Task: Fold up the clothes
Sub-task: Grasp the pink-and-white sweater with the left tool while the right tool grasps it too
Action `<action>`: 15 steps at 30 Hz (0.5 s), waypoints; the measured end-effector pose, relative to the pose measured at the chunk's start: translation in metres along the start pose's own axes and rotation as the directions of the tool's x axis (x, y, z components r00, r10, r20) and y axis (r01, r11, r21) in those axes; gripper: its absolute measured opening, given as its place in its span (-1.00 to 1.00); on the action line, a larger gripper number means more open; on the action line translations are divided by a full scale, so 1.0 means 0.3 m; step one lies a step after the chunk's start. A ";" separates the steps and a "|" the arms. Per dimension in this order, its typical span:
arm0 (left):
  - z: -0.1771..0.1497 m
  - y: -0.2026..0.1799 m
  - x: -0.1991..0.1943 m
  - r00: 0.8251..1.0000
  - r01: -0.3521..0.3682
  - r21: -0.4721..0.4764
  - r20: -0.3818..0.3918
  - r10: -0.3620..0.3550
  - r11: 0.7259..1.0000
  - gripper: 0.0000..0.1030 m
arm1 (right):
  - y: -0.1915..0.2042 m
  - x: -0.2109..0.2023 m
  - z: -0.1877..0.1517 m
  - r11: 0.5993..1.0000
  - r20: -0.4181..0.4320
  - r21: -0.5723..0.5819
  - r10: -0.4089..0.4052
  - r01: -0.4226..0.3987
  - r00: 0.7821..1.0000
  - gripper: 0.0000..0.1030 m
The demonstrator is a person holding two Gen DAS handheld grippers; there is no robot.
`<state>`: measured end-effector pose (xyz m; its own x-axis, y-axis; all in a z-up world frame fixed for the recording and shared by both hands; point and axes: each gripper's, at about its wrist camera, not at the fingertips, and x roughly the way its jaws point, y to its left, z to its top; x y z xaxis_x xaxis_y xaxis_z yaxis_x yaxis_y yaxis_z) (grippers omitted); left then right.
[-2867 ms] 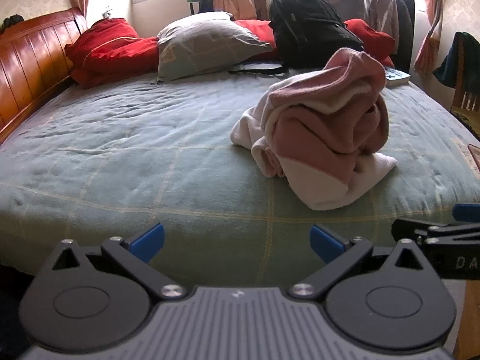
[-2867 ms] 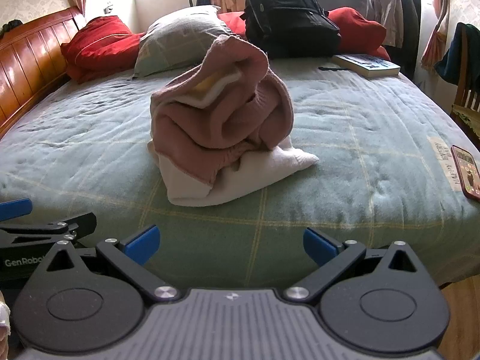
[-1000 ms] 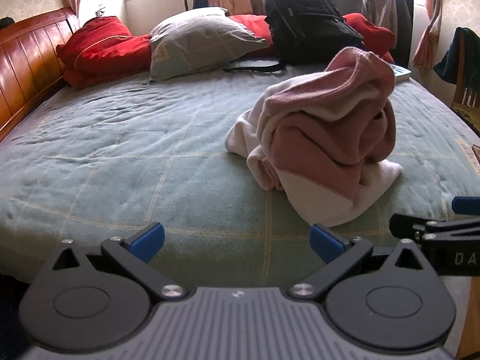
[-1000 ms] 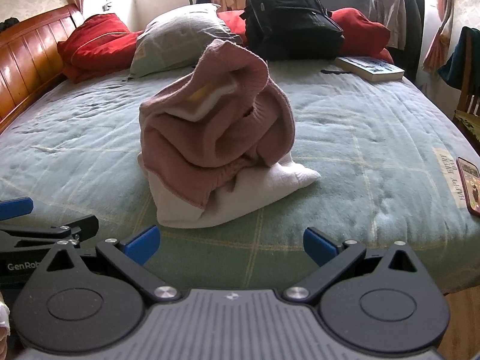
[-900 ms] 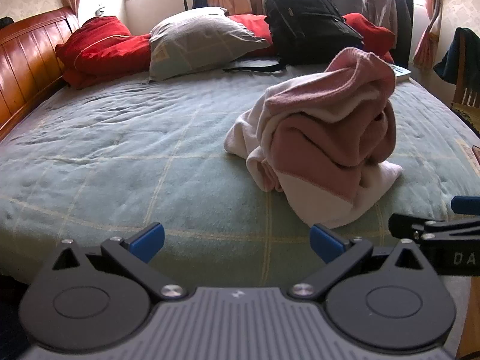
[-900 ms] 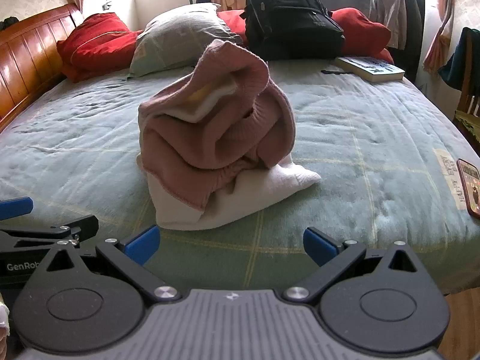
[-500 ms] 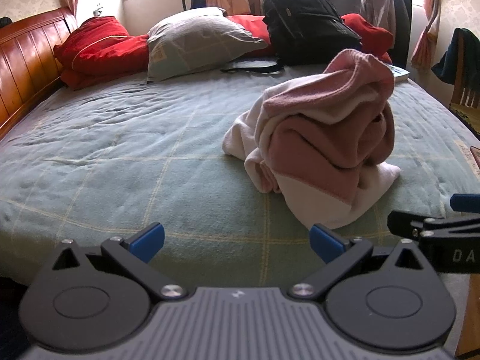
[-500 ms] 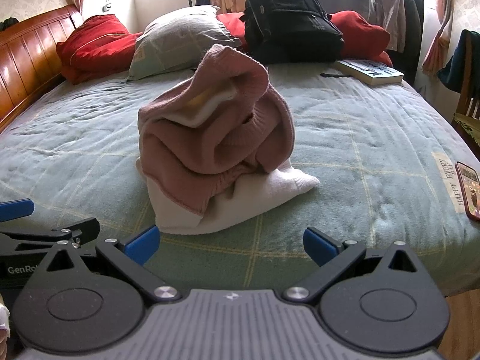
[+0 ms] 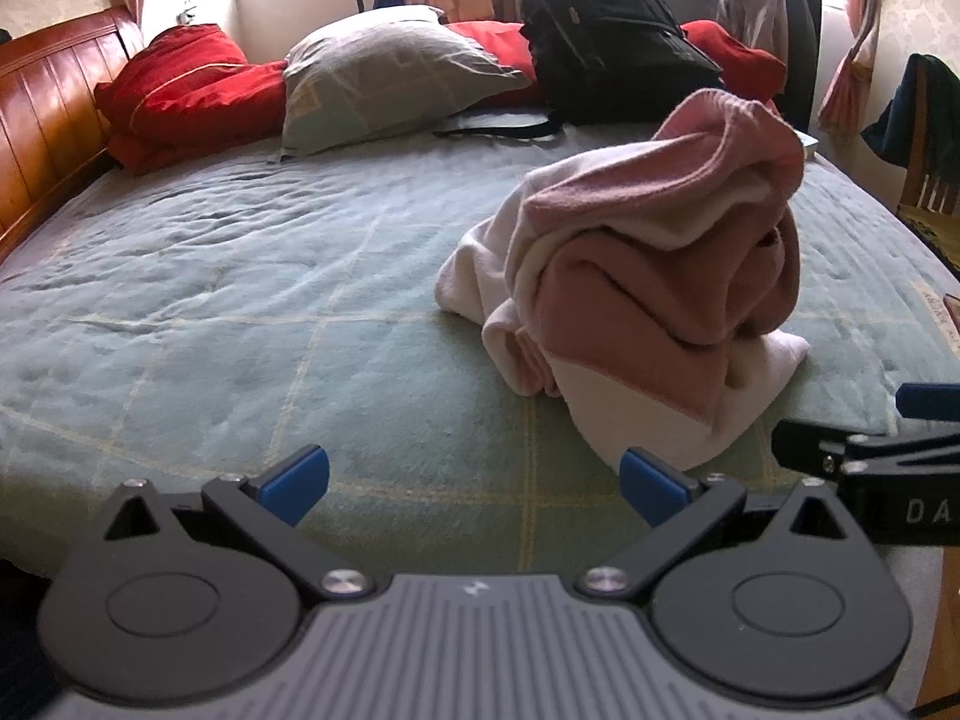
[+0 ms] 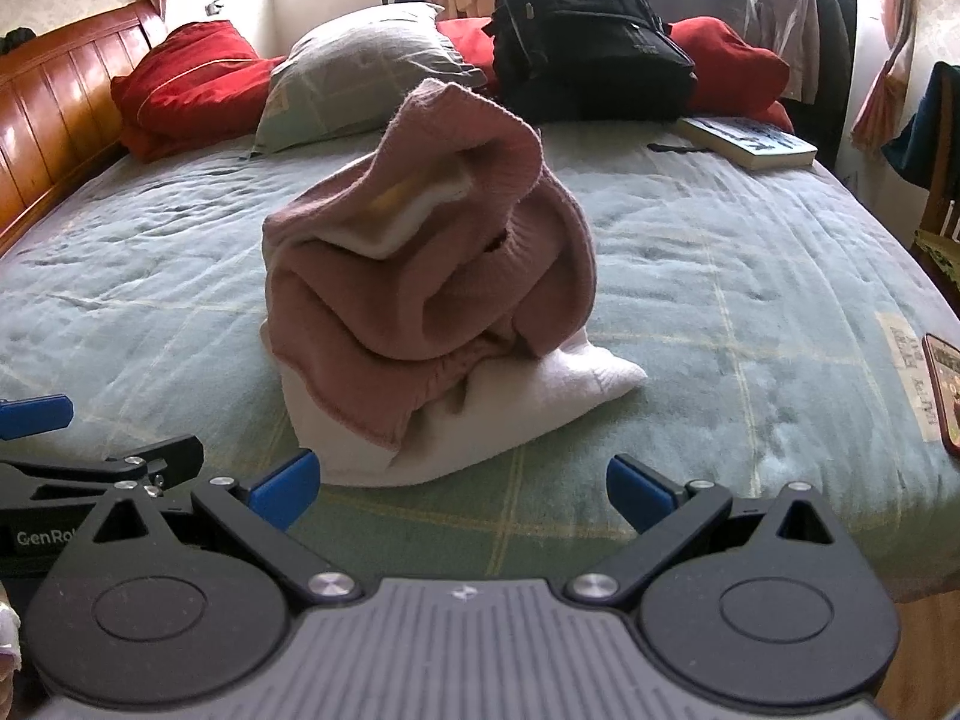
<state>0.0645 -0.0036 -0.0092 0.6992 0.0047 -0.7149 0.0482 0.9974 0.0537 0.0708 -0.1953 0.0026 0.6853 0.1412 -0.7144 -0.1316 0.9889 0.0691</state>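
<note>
The left gripper [image 9: 474,477] has its jaws spread wide with nothing between them; the right gripper [image 10: 462,483] is likewise wide apart and empty; both hover at the near edge of the bed [image 9: 240,312]; just beyond them a crumpled pink-and-white garment [image 10: 420,294] sits heaped on the green blanket, nearer the right gripper; farther back lie a grey pillow [image 9: 384,78], a black backpack [image 10: 582,36] and a book [image 10: 750,141].

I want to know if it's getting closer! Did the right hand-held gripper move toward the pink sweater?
Yes. In the right wrist view the pink sweater now looms larger and nearer the right hand-held gripper, and the book sits lower: it moved forward over the bed.
</note>
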 end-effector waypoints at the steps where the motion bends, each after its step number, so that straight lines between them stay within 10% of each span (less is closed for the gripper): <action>1: 0.005 -0.001 0.008 1.000 0.000 0.005 0.000 0.000 1.000 0.99 | -0.003 0.003 0.003 1.000 0.011 -0.011 -0.001 0.001 1.000 1.00; 15: 0.161 -0.025 0.133 1.000 0.012 0.046 -0.009 -0.012 0.999 0.99 | -0.086 0.119 0.137 0.999 0.021 -0.042 -0.026 0.027 0.999 1.00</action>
<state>0.1264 -0.0145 -0.0044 0.6924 -0.0064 -0.7215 0.0894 0.9930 0.0770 0.1280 -0.2139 0.0038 0.7035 0.1166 -0.7010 -0.1430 0.9895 0.0211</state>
